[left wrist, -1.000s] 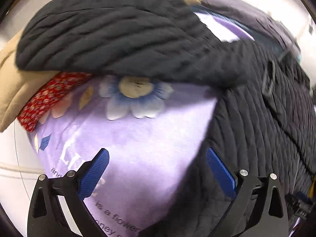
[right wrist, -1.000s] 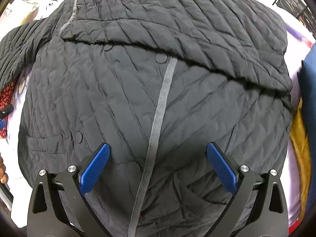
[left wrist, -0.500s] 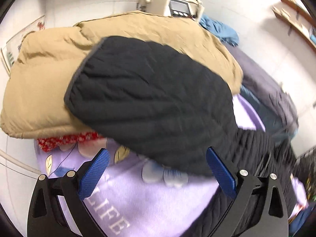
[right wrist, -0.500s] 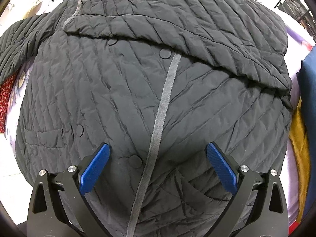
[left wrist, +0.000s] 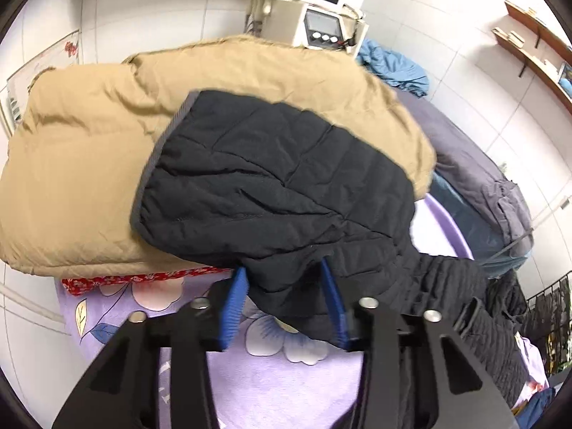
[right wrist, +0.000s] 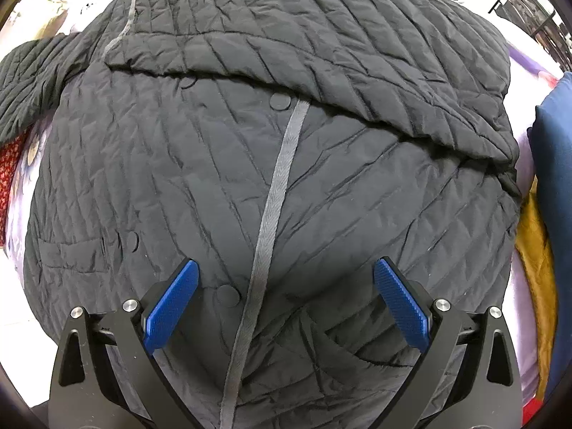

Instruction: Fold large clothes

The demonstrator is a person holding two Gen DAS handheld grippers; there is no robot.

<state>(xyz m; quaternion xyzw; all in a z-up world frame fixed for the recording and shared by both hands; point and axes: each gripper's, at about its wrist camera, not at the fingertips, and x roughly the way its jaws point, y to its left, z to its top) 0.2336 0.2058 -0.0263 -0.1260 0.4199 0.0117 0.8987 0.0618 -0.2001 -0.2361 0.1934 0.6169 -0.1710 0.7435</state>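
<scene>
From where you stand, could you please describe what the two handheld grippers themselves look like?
Both look alike. The left gripper and the right gripper each have a matte black frame of angular linkage arms with triangular cut-outs, joined by round silver pins. Their fingers end in flat, bright blue pads with a fine ribbed texture. No cables, markings or sleeves show in either wrist view.

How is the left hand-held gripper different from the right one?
The left hand-held gripper has its jaws closing, narrow, around a bunched part of the black quilted jacket; the right hand-held gripper has wide jaws and grips nothing. The left points at a folded tan coat; the right looks down onto the jacket's flat front. Both have blue pads and black frames.
</scene>
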